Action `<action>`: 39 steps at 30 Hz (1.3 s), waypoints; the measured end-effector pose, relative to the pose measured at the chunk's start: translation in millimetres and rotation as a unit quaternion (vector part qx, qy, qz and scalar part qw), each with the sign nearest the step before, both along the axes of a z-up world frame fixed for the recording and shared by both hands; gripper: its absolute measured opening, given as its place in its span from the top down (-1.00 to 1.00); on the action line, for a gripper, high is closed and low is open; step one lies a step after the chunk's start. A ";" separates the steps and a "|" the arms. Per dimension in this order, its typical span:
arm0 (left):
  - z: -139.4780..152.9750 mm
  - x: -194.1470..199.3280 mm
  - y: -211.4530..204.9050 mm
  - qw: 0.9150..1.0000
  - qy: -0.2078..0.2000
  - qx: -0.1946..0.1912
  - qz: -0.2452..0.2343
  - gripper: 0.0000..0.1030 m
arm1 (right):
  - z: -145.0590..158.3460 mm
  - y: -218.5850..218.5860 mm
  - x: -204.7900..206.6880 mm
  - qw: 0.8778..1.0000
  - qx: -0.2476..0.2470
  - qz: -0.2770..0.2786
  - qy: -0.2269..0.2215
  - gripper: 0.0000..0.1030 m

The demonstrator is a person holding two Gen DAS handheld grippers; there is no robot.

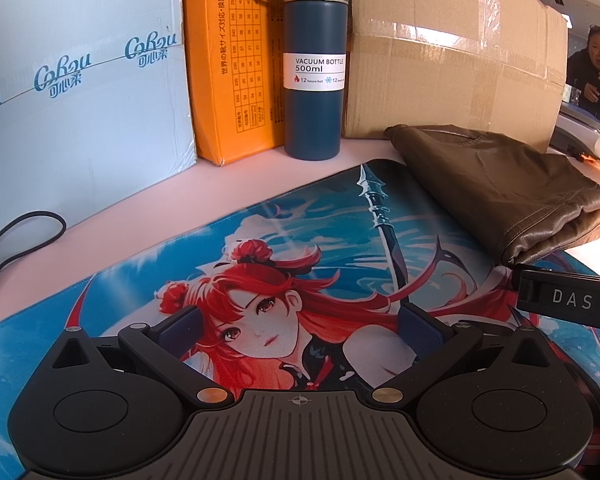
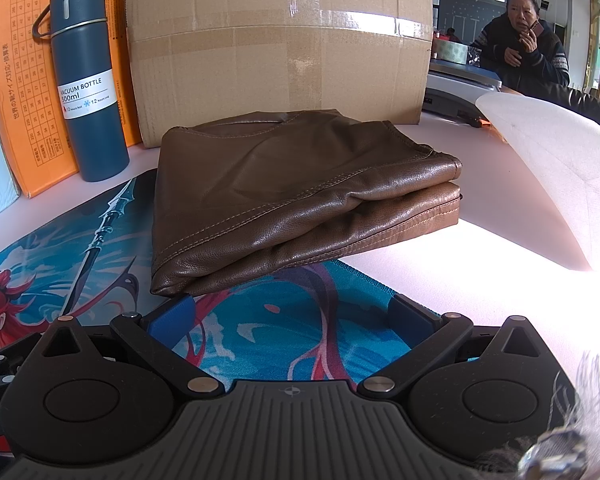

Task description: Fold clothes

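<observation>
Brown leather garment [image 2: 300, 196] lies folded in layers on mat [image 2: 284, 336]. Left gripper [image 1: 300, 328] & right gripper [image 2: 292, 316] both spread, holding nothing. If more folding is needed, pinch all layers at the edge.

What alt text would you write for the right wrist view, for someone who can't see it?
A folded brown leather garment lies partly on an illustrated blue desk mat, just ahead of the open, empty right gripper. Behind it stands a taped cardboard box, with a dark blue vacuum bottle and an orange box to the left.
</observation>
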State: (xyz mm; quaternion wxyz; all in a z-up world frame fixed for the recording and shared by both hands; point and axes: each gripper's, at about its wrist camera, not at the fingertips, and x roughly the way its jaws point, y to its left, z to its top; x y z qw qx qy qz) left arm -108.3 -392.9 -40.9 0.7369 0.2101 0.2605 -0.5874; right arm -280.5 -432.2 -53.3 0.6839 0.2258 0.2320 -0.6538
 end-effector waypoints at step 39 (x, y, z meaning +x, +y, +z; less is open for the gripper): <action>23.5 -22.5 35.4 0.990 -0.061 -0.128 -0.008 -1.00 | 3.5 1.3 -5.7 1.000 -0.007 -0.008 -0.026 -1.00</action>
